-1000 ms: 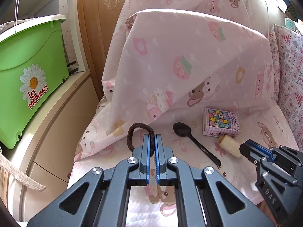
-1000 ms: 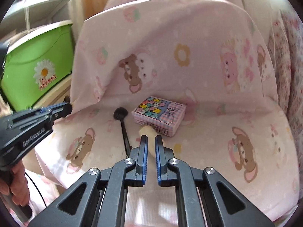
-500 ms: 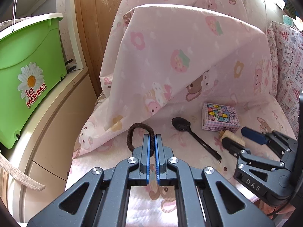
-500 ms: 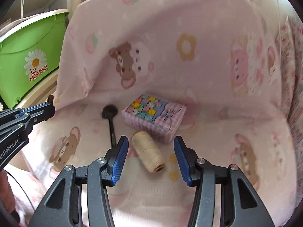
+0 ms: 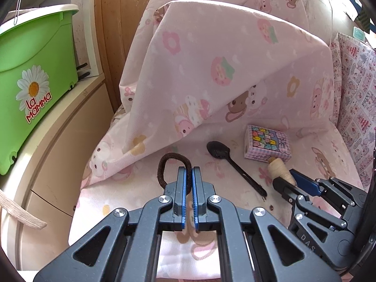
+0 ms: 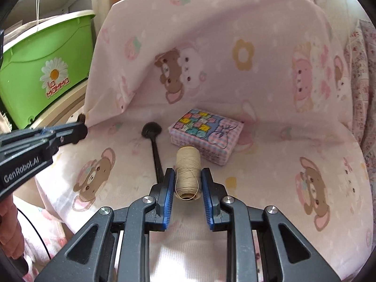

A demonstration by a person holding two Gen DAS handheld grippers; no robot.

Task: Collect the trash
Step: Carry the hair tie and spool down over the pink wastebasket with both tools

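My left gripper (image 5: 189, 171) is shut on a brown hair tie (image 5: 164, 164), whose loop sticks out to the left of the fingertips above the pink bear-print sheet (image 5: 141, 188). In the right wrist view my right gripper (image 6: 188, 171) has its jaws closing around a beige spool of thread (image 6: 188, 164), with the pads against its sides. The spool (image 5: 278, 170) lies on the sheet just in front of a small pink patterned box (image 6: 206, 136). A black plastic spoon (image 6: 152, 141) lies left of the spool.
A green "La Mamma" bin (image 5: 35, 70) stands on a cream cabinet (image 5: 58, 141) to the left. The sheet rises in a tall fold (image 6: 223, 47) behind the objects. A patterned cushion (image 5: 354, 117) lies at the right. A hand (image 6: 9, 230) holds the left gripper.
The right gripper opened wide, moved forward over the spool and has narrowed around it. The left gripper kept hold of the hair tie and stayed put.
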